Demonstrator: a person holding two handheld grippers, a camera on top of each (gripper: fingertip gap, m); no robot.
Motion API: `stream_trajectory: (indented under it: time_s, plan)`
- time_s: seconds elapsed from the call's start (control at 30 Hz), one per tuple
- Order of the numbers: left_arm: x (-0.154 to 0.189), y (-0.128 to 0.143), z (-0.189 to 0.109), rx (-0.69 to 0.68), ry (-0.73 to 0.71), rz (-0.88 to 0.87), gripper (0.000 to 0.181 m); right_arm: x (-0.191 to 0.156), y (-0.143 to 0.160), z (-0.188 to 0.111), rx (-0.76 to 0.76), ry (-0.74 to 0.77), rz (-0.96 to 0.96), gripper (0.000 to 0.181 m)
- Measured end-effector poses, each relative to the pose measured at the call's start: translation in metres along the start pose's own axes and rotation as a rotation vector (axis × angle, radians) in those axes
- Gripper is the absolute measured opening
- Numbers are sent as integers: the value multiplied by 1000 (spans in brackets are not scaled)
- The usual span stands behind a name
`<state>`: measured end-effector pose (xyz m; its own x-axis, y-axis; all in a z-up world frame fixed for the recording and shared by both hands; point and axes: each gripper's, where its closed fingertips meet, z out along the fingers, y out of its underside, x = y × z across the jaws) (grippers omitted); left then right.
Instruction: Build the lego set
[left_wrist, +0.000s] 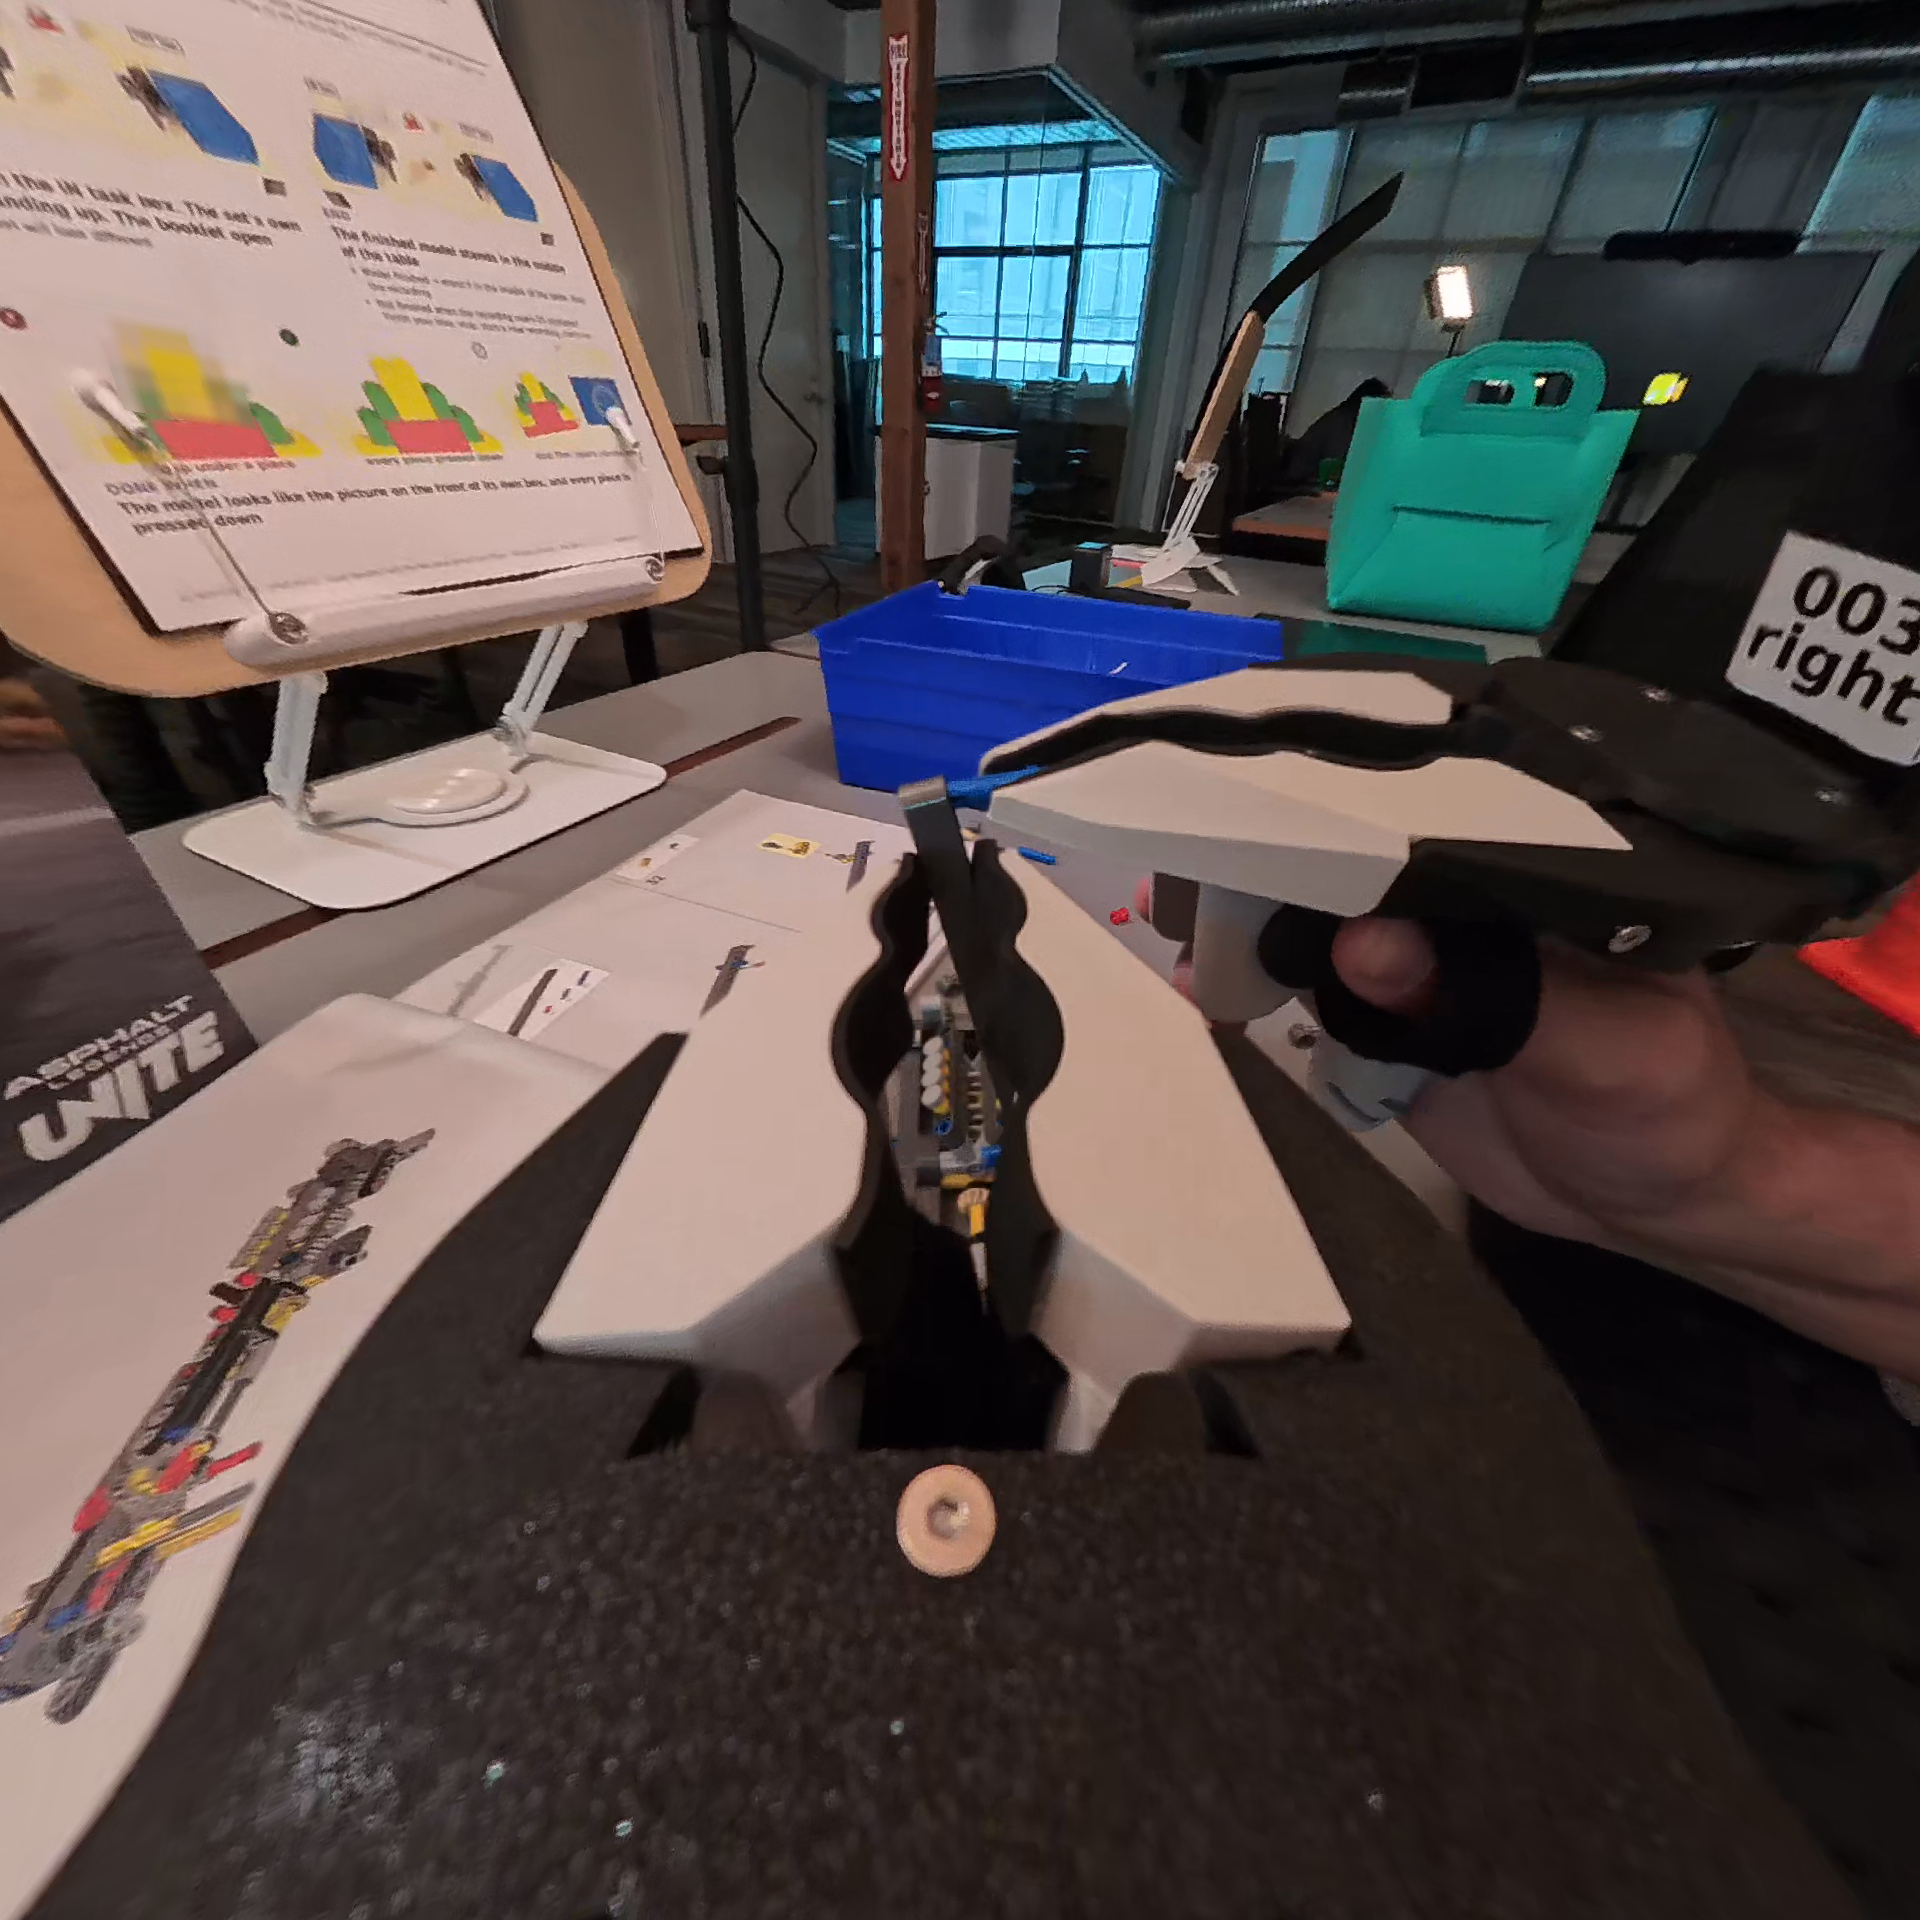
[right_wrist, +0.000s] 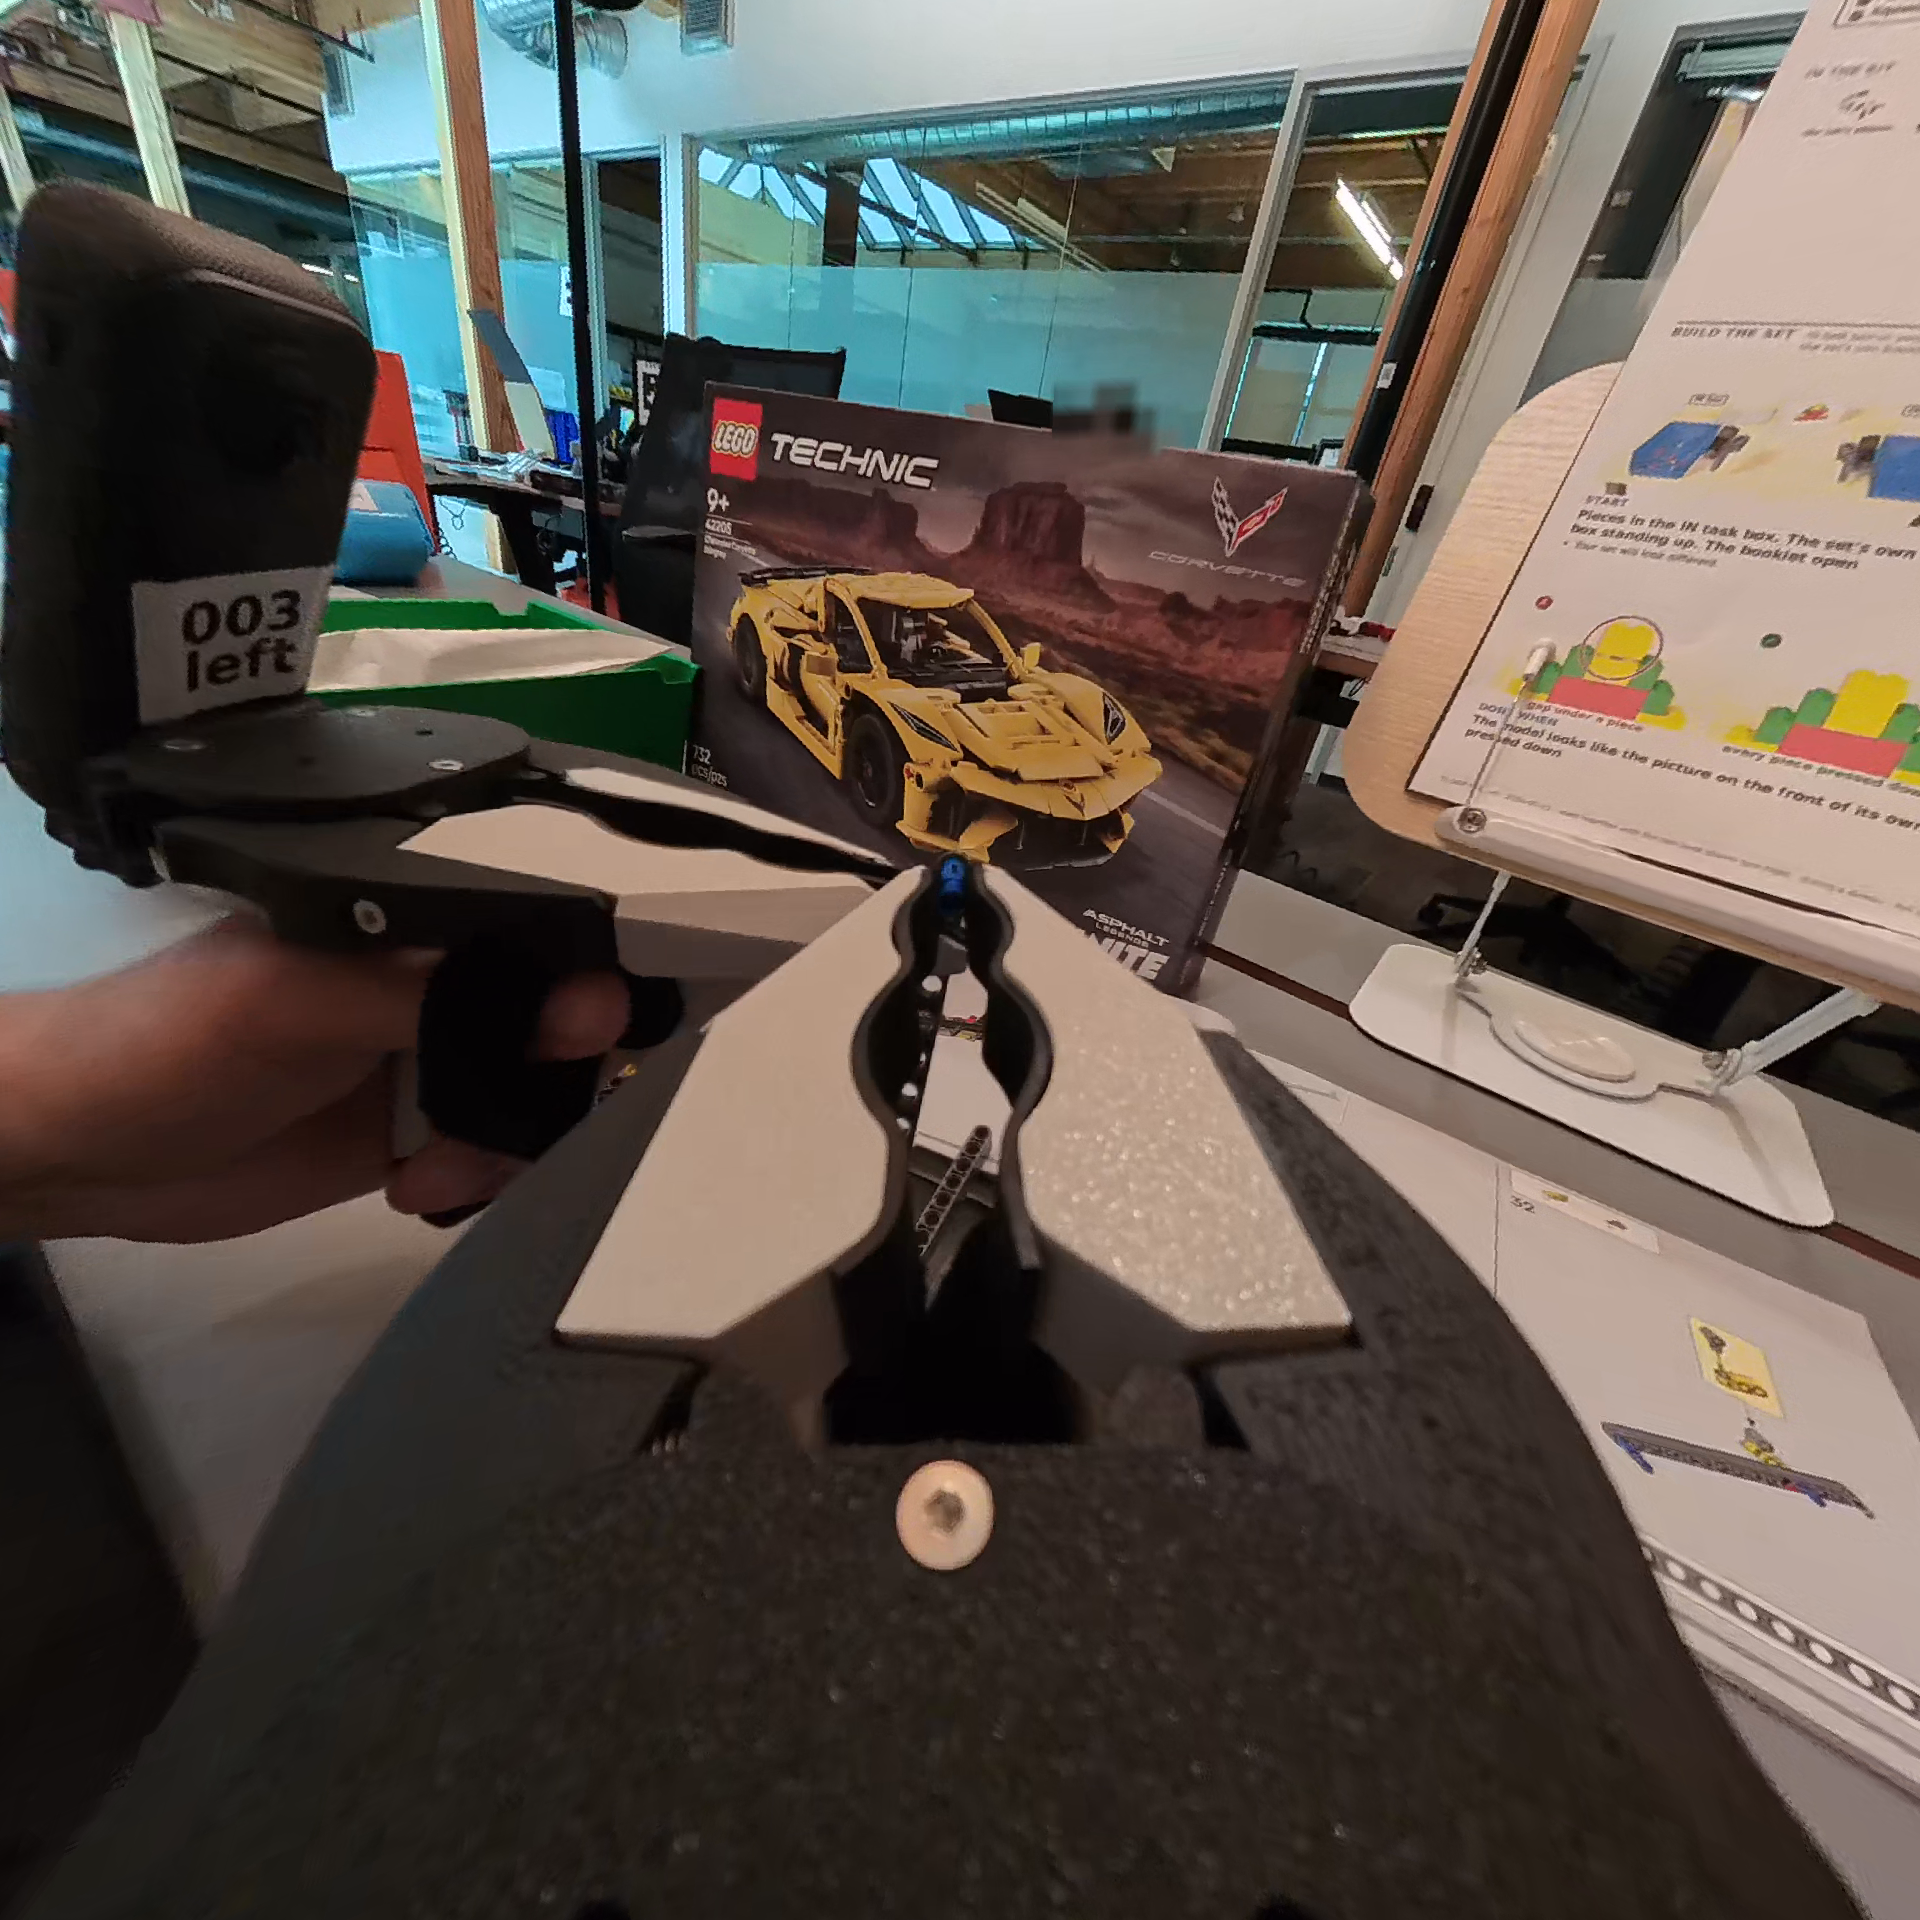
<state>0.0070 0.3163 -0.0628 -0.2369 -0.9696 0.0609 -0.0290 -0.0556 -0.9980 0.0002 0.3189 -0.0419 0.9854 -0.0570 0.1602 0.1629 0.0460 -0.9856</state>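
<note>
A black beam (left_wrist: 951, 914) is clamped by the left gripper (left_wrist: 951, 883) — a blue pin (right_wrist: 948, 878) is pinched by the right gripper (right_wrist: 948, 883).

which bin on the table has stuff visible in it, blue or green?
The green bin, beside the set's box, holds white paper. The blue bin's visible interior shows nothing.

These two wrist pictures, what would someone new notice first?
Likely the set's box, with a yellow car on its front, standing upright at the back of the table behind the right gripper, which pinches a small blue pin. In the left wrist view, the left gripper is shut on a long black beam, with the blue bin behind it and an instruction sheet on a stand at the left.
</note>
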Motion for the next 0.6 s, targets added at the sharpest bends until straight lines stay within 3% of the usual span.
stream_trajectory:
  time_s: [0.33, 0.6]
  plan:
    - [-3, 4, 0, -22, -16, 8, 7, 0, 6, 3, -27, -23, 45, 3]
    - [-4, 2, -2, -43, -107, 236, 7, -2, 7, 1, -38, -20, 57, 3]
